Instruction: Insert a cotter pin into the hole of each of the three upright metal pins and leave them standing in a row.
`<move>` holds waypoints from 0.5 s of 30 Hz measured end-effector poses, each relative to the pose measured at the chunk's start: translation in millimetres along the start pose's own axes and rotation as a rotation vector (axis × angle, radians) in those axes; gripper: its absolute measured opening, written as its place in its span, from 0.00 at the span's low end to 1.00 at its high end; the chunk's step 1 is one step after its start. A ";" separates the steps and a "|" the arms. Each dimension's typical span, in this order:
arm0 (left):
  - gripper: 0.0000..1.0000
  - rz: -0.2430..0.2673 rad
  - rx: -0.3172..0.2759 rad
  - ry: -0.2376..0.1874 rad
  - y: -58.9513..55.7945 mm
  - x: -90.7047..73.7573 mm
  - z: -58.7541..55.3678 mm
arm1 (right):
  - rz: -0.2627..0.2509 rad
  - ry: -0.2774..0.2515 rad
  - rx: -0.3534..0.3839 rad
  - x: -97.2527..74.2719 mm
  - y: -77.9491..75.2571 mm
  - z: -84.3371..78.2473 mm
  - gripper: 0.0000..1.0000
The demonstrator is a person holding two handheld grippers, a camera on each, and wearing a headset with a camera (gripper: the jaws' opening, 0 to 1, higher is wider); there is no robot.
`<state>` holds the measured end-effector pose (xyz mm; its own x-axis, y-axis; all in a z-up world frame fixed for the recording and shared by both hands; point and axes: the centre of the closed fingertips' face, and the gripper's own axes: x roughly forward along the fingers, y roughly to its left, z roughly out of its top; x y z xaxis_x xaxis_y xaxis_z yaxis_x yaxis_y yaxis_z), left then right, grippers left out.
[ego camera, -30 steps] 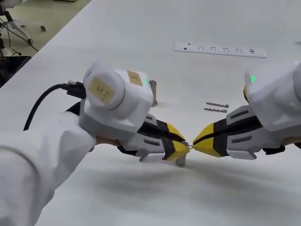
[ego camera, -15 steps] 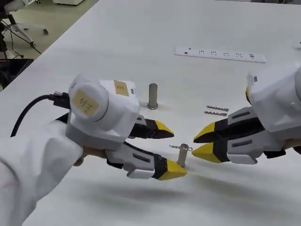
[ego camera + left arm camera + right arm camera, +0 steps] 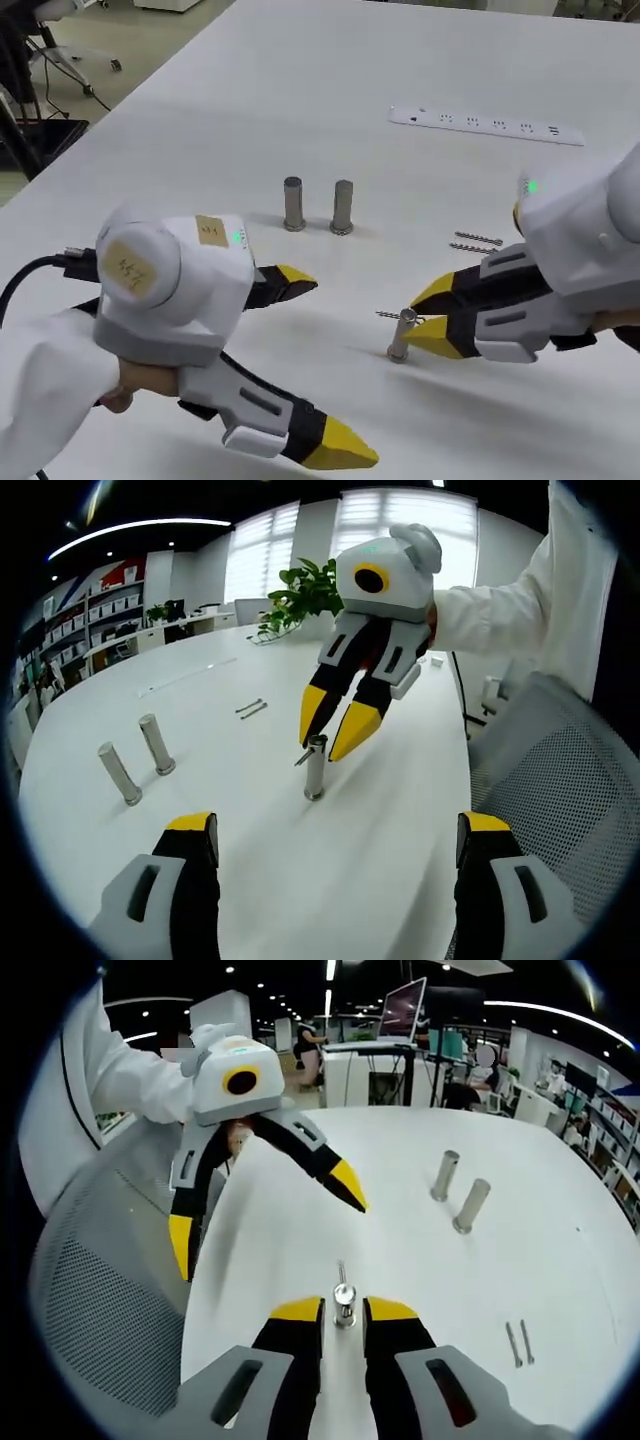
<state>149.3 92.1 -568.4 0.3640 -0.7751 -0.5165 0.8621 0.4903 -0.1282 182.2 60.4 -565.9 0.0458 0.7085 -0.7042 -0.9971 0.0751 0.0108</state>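
Near the middle of the white bench (image 3: 200,120): one short grey upright metal pin (image 3: 400,340), thin wire cotter pin (image 3: 388,315) already through its top hole, so likely one of three done. Right gripper (image 3: 416,322) just beside it, fingers narrow and flanking the pin top without clear contact, probably to steady it or seat the wire. Left gripper (image 3: 345,370) well clear, fingers wide and holding nothing, presumably free for the next piece. Farther back, two bare grey steel pins (image 3: 293,203), upright and side by side; two spare cotter pins (image 3: 472,242) flat near the right gripper.
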 end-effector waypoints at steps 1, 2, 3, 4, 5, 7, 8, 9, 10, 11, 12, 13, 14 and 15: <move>0.99 0.002 0.005 0.004 -0.5 -1.1 -0.6 | -0.001 0.001 0.002 1.2 -0.4 -0.4 0.08; 0.99 0.004 0.010 0.006 -0.5 -2.2 -1.0 | 0.000 0.004 0.001 2.3 -0.3 -0.8 0.08; 0.99 0.006 0.013 0.005 -0.5 -3.3 -0.6 | 0.002 0.004 -0.001 2.9 -0.1 -0.7 0.07; 0.99 0.010 0.013 0.002 0.1 -4.4 0.3 | 0.004 0.004 -0.004 3.9 -0.1 -0.4 0.06; 0.99 0.011 0.011 -0.003 0.1 -5.2 1.4 | 0.004 0.005 -0.007 4.5 -0.3 -0.2 0.05; 0.99 0.014 0.009 -0.008 0.2 -6.2 3.4 | 0.008 0.012 -0.012 6.4 -1.3 -1.9 0.05; 0.99 0.017 0.011 -0.009 0.5 -6.7 4.1 | 0.012 0.015 -0.020 6.8 -1.2 -2.9 0.05; 0.99 0.019 0.013 -0.011 0.8 -7.1 4.9 | 0.014 0.019 -0.036 7.1 -1.2 -3.4 0.05; 0.99 0.021 0.013 -0.013 1.0 -7.7 5.4 | 0.013 0.018 -0.033 7.2 -1.3 -3.2 0.04; 0.99 0.022 0.012 -0.016 1.3 -8.2 6.2 | 0.015 0.020 -0.032 7.2 -1.3 -3.1 0.04; 0.99 0.025 0.012 -0.017 1.7 -8.6 6.5 | 0.015 0.022 -0.029 7.4 -1.6 -3.0 0.04; 0.99 0.031 0.015 -0.013 2.7 -9.3 6.2 | 0.012 0.025 -0.025 7.5 -2.6 -3.0 0.04; 0.99 0.033 0.019 -0.011 2.9 -9.9 6.0 | 0.006 0.026 -0.027 7.6 -3.6 -3.0 0.04; 0.99 0.033 0.020 -0.010 2.9 -10.7 5.8 | -0.005 0.029 -0.036 7.9 -6.3 -2.8 0.04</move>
<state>150.0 99.5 -558.4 0.3960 -0.7624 -0.5118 0.8563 0.5078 -0.0939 188.7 63.5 -573.6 0.0498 0.6875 -0.7245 -0.9984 0.0533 -0.0181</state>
